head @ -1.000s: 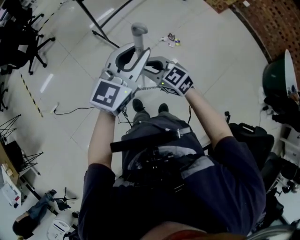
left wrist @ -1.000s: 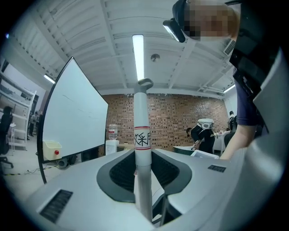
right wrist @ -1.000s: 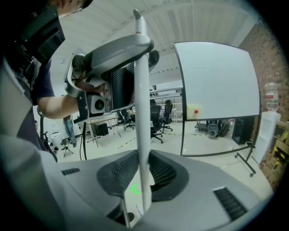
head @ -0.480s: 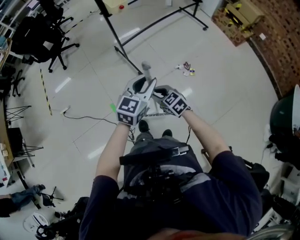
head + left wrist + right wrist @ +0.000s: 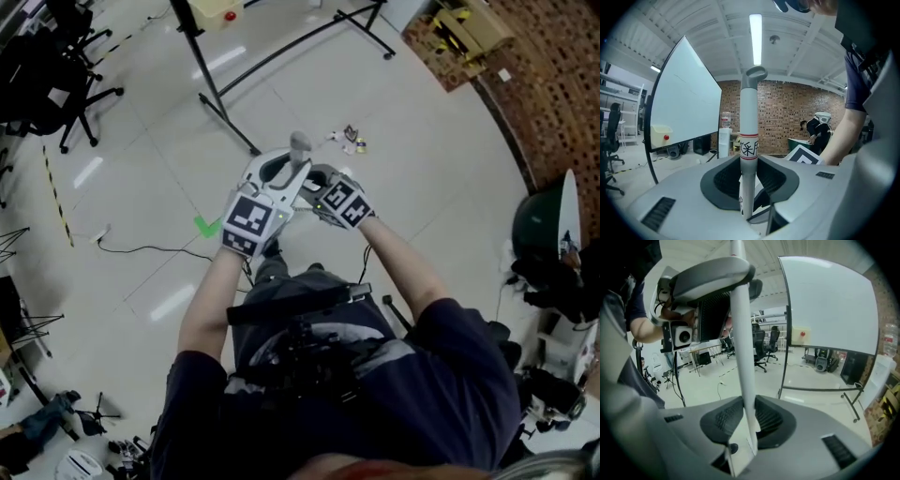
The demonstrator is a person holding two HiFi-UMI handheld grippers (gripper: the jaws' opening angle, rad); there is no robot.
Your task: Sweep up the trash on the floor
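Observation:
A white broom handle [image 5: 300, 148] with a grey cap stands upright in front of the person. My left gripper [image 5: 289, 174] is shut on it just under the cap. The left gripper view shows the handle [image 5: 749, 122], with a red-edged label, between the dark pads [image 5: 724, 180]. My right gripper [image 5: 315, 184] is shut on the same handle a little lower. In the right gripper view the handle [image 5: 743, 343] runs up from my right gripper [image 5: 747, 423] through the left gripper [image 5: 712, 277]. A small heap of trash [image 5: 351, 141] lies on the floor just beyond. The broom's head is hidden.
A whiteboard [image 5: 684, 103] on a black stand [image 5: 281, 52] is close beyond the trash. Office chairs [image 5: 56, 84] stand at far left, with a cable [image 5: 141, 248] and green tape mark [image 5: 206, 226] on the floor. Bags and a dark green bin [image 5: 544, 225] sit right.
Both grippers, still shut on the handle, have sunk away from the head camera. The head view has shifted, and the trash now lies close beyond the handle's cap.

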